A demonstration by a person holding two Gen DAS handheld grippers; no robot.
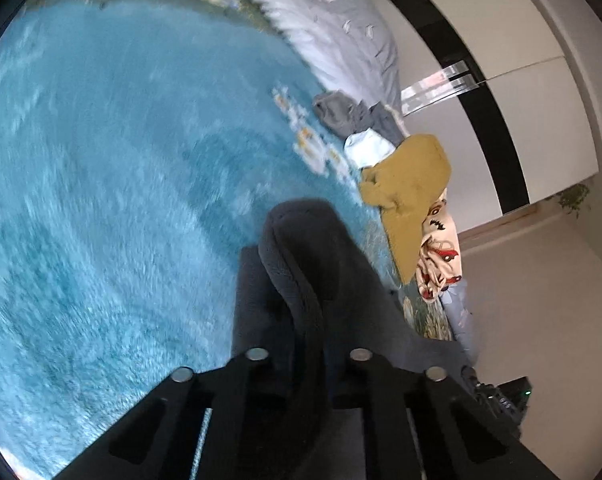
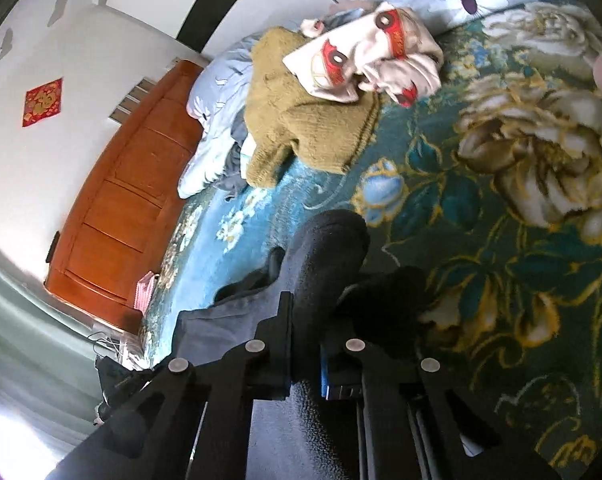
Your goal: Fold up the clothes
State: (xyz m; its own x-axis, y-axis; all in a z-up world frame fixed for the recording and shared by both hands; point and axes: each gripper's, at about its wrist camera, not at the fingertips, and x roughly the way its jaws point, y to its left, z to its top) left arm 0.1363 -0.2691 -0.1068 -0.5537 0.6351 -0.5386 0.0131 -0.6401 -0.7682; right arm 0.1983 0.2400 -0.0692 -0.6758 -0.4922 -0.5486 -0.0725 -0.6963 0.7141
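Two grippers each clamp a fold of one dark grey garment (image 1: 313, 264) above our bed. Our left gripper (image 1: 307, 356) has its jaws narrowed tight on the fleecy cloth, over the blue middle of the bedspread (image 1: 101, 200). Our right gripper (image 2: 307, 344) pinches the same dark cloth over the flowered part. Near the bed's far edge lie a mustard sweater (image 2: 301, 120), a cream garment with red cars (image 2: 365, 56) on top, and a pale quilt (image 1: 341, 28). No containers show.

One dark grey garment (image 1: 309, 264), one mustard sweater (image 2: 301, 120), one cream printed garment (image 2: 365, 60), one grey garment (image 1: 341, 114), one pale blue garment (image 1: 367, 148), one bed (image 2: 501, 200).
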